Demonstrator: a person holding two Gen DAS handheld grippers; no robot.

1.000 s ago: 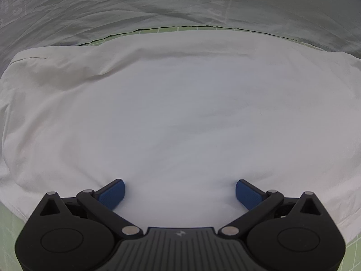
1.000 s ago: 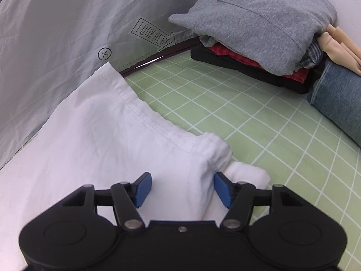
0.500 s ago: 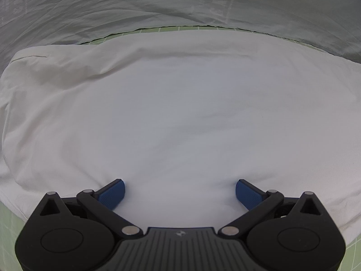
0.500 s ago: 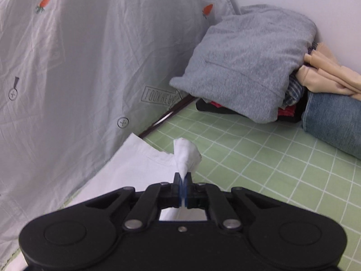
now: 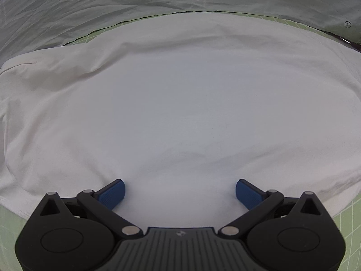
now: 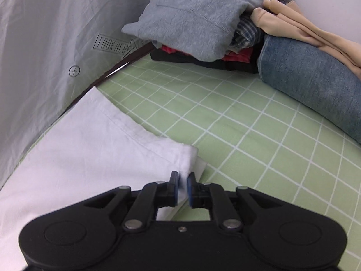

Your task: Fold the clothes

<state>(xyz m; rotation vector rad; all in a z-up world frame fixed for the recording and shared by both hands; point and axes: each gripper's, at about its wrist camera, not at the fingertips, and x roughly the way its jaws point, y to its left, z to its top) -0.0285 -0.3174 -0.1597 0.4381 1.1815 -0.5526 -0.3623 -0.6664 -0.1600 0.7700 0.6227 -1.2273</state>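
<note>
A white garment lies spread flat on the green checked mat and fills the left wrist view. My left gripper is open, its blue pads resting on the cloth near its front edge. In the right wrist view the same white garment lies at the left, with its corner folded under. My right gripper is low over that corner, with its jaws nearly closed around a thin bit of the white cloth.
A pile of folded clothes with a grey sweater on top stands at the back right, beside blue jeans and a beige garment. A grey printed sheet hangs along the left. The green mat stretches to the right.
My right gripper shut on the garment's corner and lifted it, then came back down to the mat with its jaws slightly apart. The left gripper has not moved.
</note>
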